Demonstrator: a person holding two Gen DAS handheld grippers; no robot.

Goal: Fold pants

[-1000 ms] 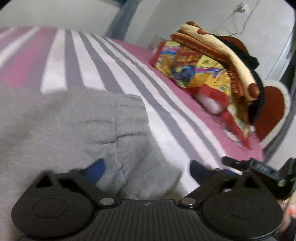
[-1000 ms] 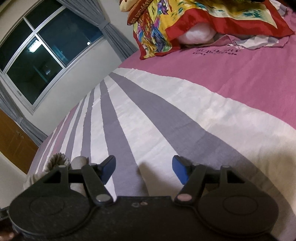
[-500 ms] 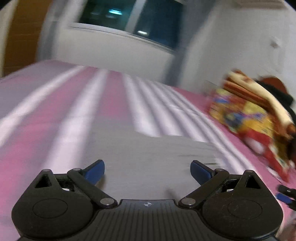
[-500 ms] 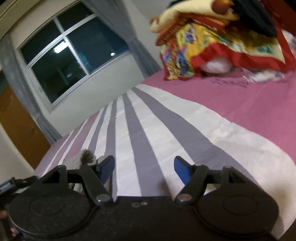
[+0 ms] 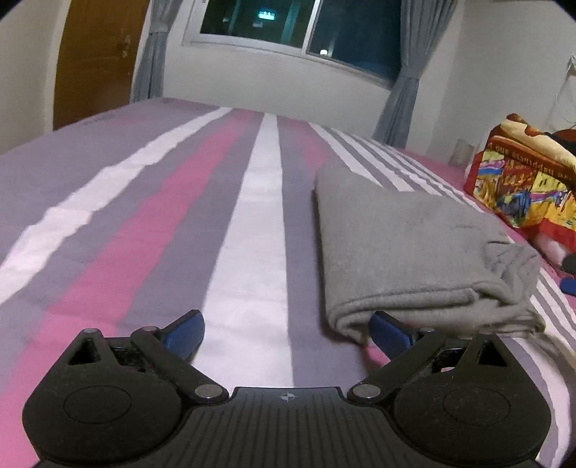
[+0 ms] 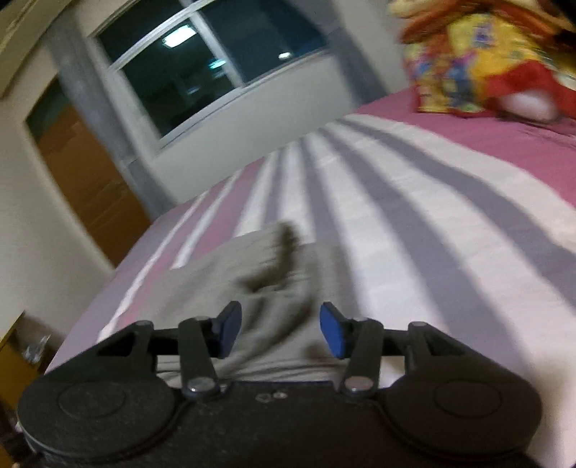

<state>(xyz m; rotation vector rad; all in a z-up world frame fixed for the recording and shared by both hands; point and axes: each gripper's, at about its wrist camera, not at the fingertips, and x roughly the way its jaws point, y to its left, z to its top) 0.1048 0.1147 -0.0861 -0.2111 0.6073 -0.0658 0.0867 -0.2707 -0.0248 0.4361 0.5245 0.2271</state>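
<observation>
The grey pants (image 5: 406,248) lie folded into a thick rectangle on the striped bed, right of centre in the left wrist view. My left gripper (image 5: 286,329) is open and empty, and its right fingertip (image 5: 387,327) sits at the near left corner of the fold. In the blurred right wrist view the pants (image 6: 259,273) lie just ahead of my right gripper (image 6: 280,329). That gripper is open and empty above them.
The bed sheet (image 5: 180,216) has pink, white and grey stripes. A colourful red and yellow blanket pile (image 5: 522,187) sits at the right, also in the right wrist view (image 6: 478,64). A window (image 5: 298,28), curtains and a wooden door (image 5: 93,57) are behind the bed.
My left gripper has drawn back off the pants and swung left, so the folded pants now lie at its right. My right gripper has swung left over the pants and its jaws have narrowed a little.
</observation>
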